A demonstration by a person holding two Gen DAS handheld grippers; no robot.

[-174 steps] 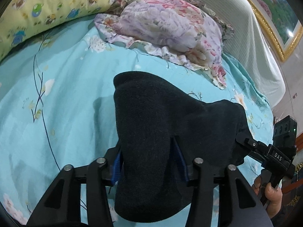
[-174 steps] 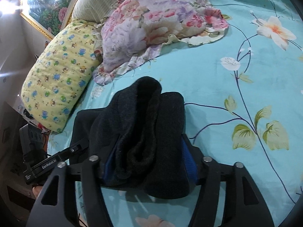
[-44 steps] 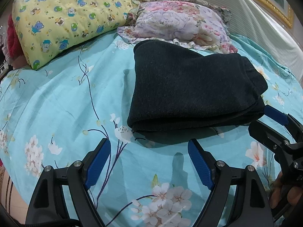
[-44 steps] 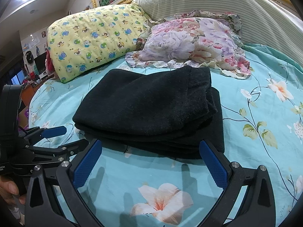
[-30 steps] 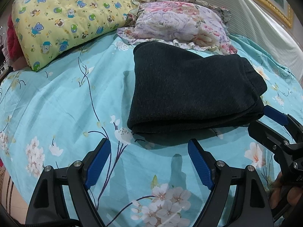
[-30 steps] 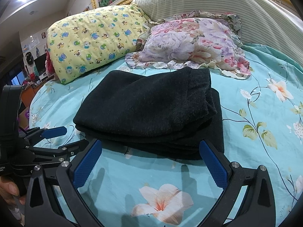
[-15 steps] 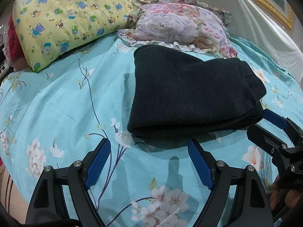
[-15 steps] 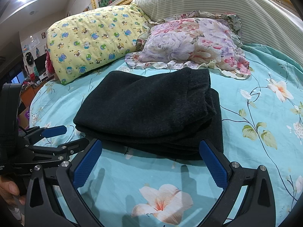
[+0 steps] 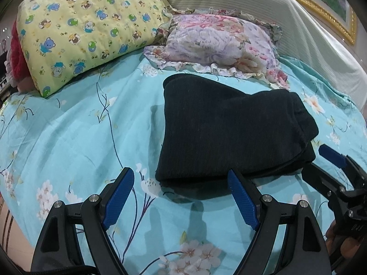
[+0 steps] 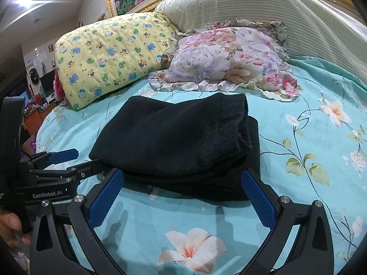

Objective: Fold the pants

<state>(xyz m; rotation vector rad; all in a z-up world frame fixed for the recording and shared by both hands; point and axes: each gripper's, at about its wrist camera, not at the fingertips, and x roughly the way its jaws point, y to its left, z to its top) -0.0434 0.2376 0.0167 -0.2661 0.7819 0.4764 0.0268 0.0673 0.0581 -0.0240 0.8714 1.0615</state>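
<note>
The black pants (image 9: 227,128) lie folded in a thick stack on the turquoise flowered bedsheet (image 9: 75,137); they also show in the right wrist view (image 10: 179,137). My left gripper (image 9: 181,188) is open and empty, just in front of the stack's near left corner. My right gripper (image 10: 183,190) is open and empty, just in front of the stack's near edge. Each gripper shows in the other's view, the right one (image 9: 332,171) at the stack's right side, the left one (image 10: 62,162) at its left side.
A yellow cartoon-print pillow (image 9: 84,25) and a floral ruffled pillow (image 9: 220,45) lie behind the pants against a striped headboard cushion (image 10: 252,4). The bed's left edge drops off to a cluttered room (image 10: 39,87).
5.8 s ago both grippers were shut on the pants and held them up. Now the pants lie folded and both grippers are open. In the last second the views shifted slightly.
</note>
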